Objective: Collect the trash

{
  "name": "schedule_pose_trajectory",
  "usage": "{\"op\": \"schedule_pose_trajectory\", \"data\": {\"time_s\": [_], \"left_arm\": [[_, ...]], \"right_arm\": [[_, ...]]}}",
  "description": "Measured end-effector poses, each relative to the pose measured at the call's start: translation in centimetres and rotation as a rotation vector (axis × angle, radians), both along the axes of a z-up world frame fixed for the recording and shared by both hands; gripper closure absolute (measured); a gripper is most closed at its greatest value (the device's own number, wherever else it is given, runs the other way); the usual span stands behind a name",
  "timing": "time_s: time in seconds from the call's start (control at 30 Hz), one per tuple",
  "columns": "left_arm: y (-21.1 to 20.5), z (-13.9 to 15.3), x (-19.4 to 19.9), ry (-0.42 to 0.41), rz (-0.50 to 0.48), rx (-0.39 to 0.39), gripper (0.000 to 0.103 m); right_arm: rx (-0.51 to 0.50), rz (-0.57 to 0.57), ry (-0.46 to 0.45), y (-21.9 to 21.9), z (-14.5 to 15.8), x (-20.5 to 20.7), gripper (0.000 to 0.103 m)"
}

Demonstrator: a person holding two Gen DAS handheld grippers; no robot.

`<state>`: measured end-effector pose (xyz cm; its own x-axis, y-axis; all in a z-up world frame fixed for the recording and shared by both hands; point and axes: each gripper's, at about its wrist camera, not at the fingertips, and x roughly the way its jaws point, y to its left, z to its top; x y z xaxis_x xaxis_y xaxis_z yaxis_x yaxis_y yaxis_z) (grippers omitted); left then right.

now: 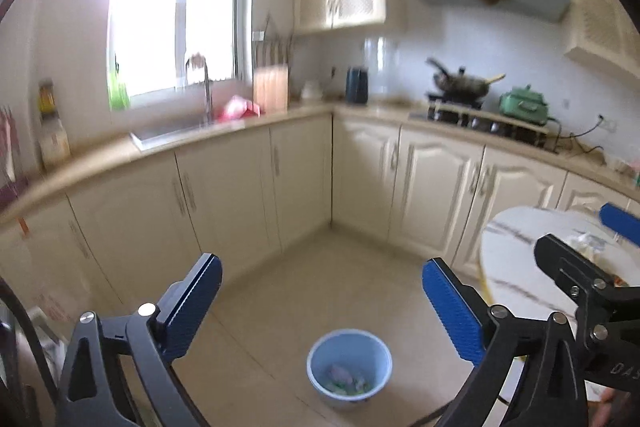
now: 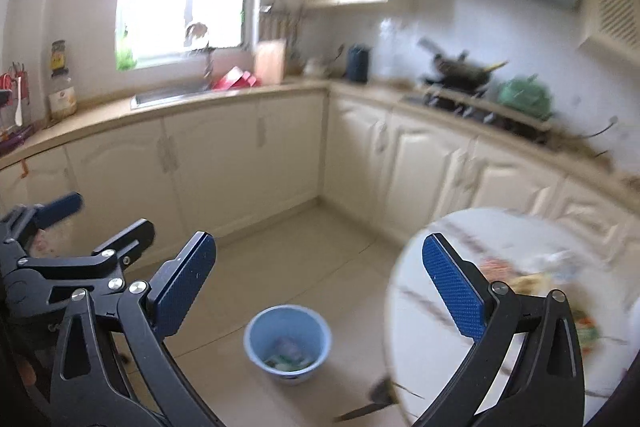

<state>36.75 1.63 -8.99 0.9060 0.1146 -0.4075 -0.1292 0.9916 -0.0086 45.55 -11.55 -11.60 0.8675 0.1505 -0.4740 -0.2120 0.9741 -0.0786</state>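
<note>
Both grippers are spread wide with nothing between the pads. The left gripper [image 1: 322,305] and right gripper [image 2: 320,285] hang side by side, angled down toward the floor. The bin [image 1: 349,367] sits there below them, with scraps already in its bottom.

What is left to collect lies on the table [image 2: 432,307]: a loose heap of trash [image 2: 532,277], wrappers and bits (too blurred to tell apart). Taking the table as landmark, the bin stands on the floor just off its left edge, and the heap lies toward its far right side.

In the right wrist view the heap shows just beyond the right finger, so I judge the right gripper the nearer one. The pile has no clear long axis, so a swing rightward and down onto the tabletop looks like what counts.
</note>
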Motion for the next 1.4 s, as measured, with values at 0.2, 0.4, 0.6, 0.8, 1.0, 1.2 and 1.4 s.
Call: {"op": "schedule_pose_trajectory", "data": {"time_s": [0.2, 0.4, 0.6, 0.8, 1.0, 1.2, 1.4], "left_arm": [[-6.8, 0.3, -8.3, -0.109, -0.061, 0.009, 0.003], [-11.6, -0.6, -16.7, -0.215, -0.111, 0.017, 0.001], [-11.5, -4.2, -24.5, -0.272, -0.201, 0.015, 0.001], [-10.3, -4.0, -27.3, -0.289, -0.253, 0.021, 0.001], [-11.5, -2.8, -23.6, -0.266, -0.293, 0.032, 0.001], [-14.3, -1.5, -17.3, -0.202, -0.379, 0.050, 0.001], [-17.3, -2.8, -8.7, -0.033, -0.474, 0.036, 0.001]], "right_arm": [[-0.015, -0.077, -0.131, -3.5, 5.4, -7.6, 0.000], [-0.004, -0.154, -0.206, -7.4, 8.9, -13.6, 0.000], [-0.012, -0.273, -0.263, -11.9, 10.9, -18.0, 0.000], [0.000, -0.364, -0.282, -16.1, 11.7, -20.1, 0.000], [0.011, -0.413, -0.268, -19.2, 10.9, -19.9, 0.000], [0.031, -0.445, -0.226, -22.5, 9.1, -17.7, 0.000], [0.055, -0.507, -0.124, -27.2, 5.3, -13.9, 0.000]]}}
